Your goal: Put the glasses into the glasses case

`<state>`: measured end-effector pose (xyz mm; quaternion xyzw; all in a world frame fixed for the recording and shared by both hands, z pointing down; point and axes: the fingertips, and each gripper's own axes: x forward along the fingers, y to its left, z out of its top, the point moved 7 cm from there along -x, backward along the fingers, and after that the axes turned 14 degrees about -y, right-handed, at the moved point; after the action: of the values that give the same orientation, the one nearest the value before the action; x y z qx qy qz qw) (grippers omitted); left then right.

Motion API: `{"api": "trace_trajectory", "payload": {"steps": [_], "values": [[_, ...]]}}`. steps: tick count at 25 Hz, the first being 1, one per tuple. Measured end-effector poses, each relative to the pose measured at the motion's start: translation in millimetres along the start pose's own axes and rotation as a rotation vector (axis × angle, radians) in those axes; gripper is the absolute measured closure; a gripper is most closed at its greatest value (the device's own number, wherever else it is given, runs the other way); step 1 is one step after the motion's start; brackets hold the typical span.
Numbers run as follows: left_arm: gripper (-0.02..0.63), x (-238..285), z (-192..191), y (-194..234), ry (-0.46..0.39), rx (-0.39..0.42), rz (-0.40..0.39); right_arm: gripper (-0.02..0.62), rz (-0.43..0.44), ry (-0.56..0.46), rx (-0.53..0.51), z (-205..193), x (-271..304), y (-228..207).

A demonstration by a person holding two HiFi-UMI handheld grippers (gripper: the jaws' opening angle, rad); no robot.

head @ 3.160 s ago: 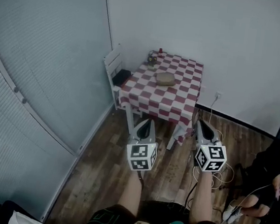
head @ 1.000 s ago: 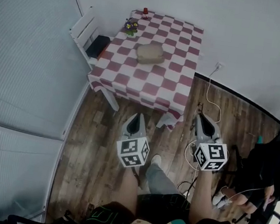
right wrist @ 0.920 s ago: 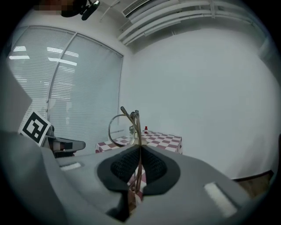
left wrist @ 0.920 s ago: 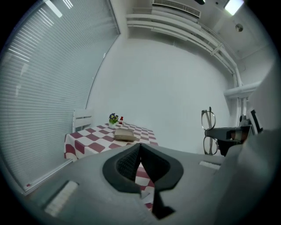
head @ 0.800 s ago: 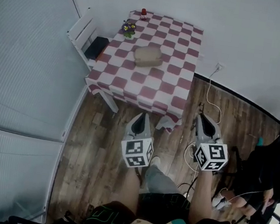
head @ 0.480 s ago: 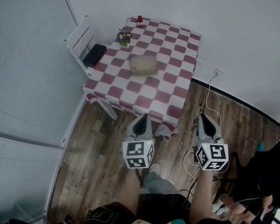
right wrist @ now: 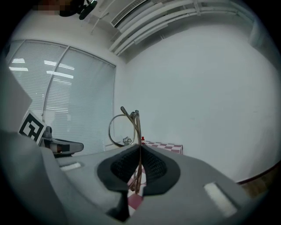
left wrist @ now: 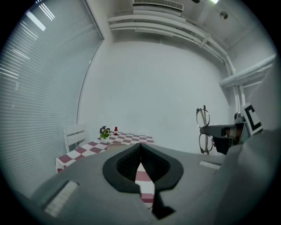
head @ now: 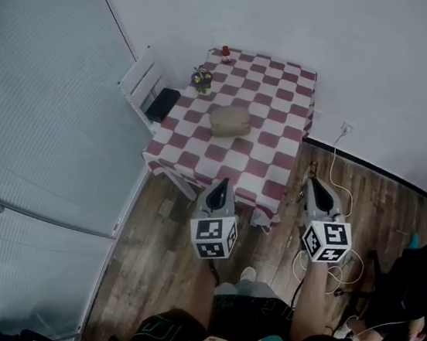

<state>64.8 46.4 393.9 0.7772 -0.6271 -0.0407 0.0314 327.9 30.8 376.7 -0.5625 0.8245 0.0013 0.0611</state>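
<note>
Wood planks cover the floor under you, with a white wall on the far side and pale blinds down the left. Against that wall stands a table (head: 278, 155) under a red-and-white checked cloth, and the tan glasses case (head: 230, 120) lies closed near its middle. A small pot of flowers (head: 202, 79) and a little red object (head: 225, 50) sit at the table's far left corner, and a white chair (head: 142, 86) stands at its left side.

Your left gripper (head: 223, 184) hangs over the table's near edge; its own view shows the jaws pressed together with nothing between them (left wrist: 140, 151).

Your right gripper (head: 311, 182) is off the table's near right corner, above the floor. Its jaws (right wrist: 139, 151) are clamped on the folded glasses (right wrist: 137, 132), which stand upright and edge-on out of the pads, one round lens bulging to the left. From the left gripper view the glasses (left wrist: 203, 118) show at the right, well apart from the case.
</note>
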Motion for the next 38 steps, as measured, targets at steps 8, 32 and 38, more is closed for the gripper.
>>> {"api": "trace_trajectory", "payload": {"steps": [8,32,38], "values": [[0.598,6,31,8,-0.035,0.040,0.020,0.575,-0.020,-0.065,0.025,20,5,-12],[0.598,61,-5,48,0.041,0.028,0.024,0.575,0.034,-0.054,-0.015,7,86,4],[0.598,72,-18,70,0.089,0.032,0.051,0.575,0.056,-0.034,0.012,-8,114,11]]}}
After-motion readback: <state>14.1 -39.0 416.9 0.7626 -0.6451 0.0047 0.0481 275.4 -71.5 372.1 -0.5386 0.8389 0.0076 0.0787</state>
